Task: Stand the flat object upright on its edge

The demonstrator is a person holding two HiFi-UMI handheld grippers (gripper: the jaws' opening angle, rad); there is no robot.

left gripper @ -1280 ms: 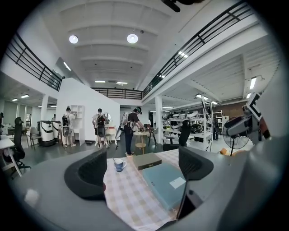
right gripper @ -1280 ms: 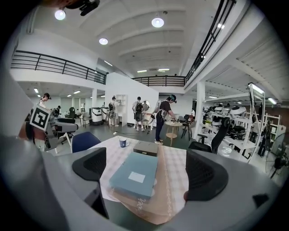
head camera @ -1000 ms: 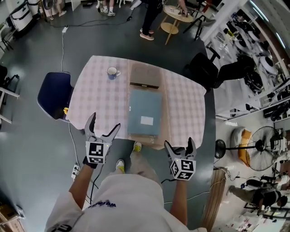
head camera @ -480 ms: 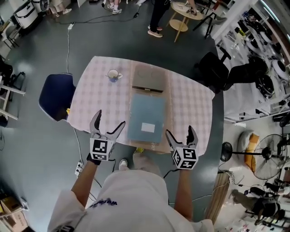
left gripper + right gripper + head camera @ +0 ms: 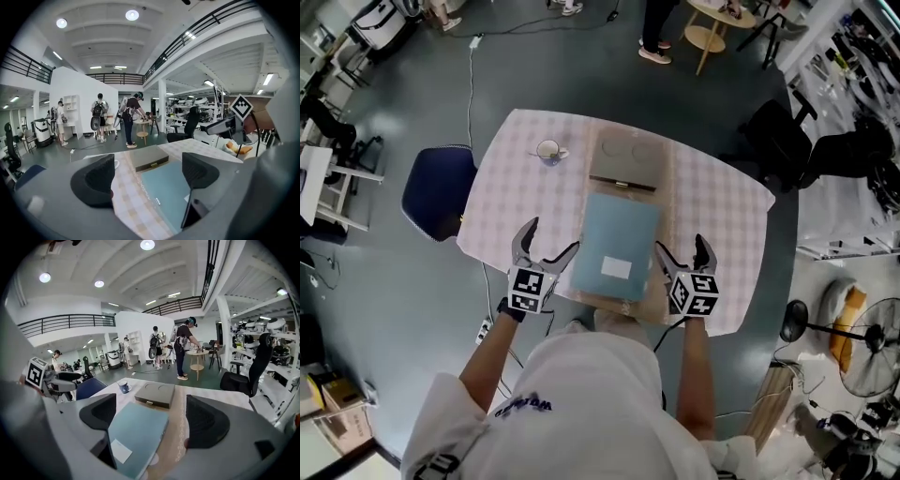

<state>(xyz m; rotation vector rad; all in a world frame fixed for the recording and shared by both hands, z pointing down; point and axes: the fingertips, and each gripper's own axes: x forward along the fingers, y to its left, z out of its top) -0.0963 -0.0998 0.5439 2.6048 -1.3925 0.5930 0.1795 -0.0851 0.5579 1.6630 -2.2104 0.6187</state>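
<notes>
A flat teal book-like object (image 5: 619, 244) with a white label lies on the tan runner in the middle of the table (image 5: 508, 206). It shows low ahead in the left gripper view (image 5: 168, 183) and in the right gripper view (image 5: 138, 427). My left gripper (image 5: 549, 240) hovers over the table's near edge just left of the object's near end. My right gripper (image 5: 682, 248) hovers just right of that end. Both stand open, and their jaws have just been closing a little. No pad touches the object.
A grey flat box (image 5: 625, 167) lies just beyond the teal object. A mug (image 5: 549, 151) stands at the far left of the checked cloth. A blue chair (image 5: 439, 192) is left of the table and a black chair (image 5: 778, 141) far right. People stand farther back.
Both grippers have moved forward from in front of the table to over its near edge, and now flank the teal object's near end. Their jaws look slightly narrower.
</notes>
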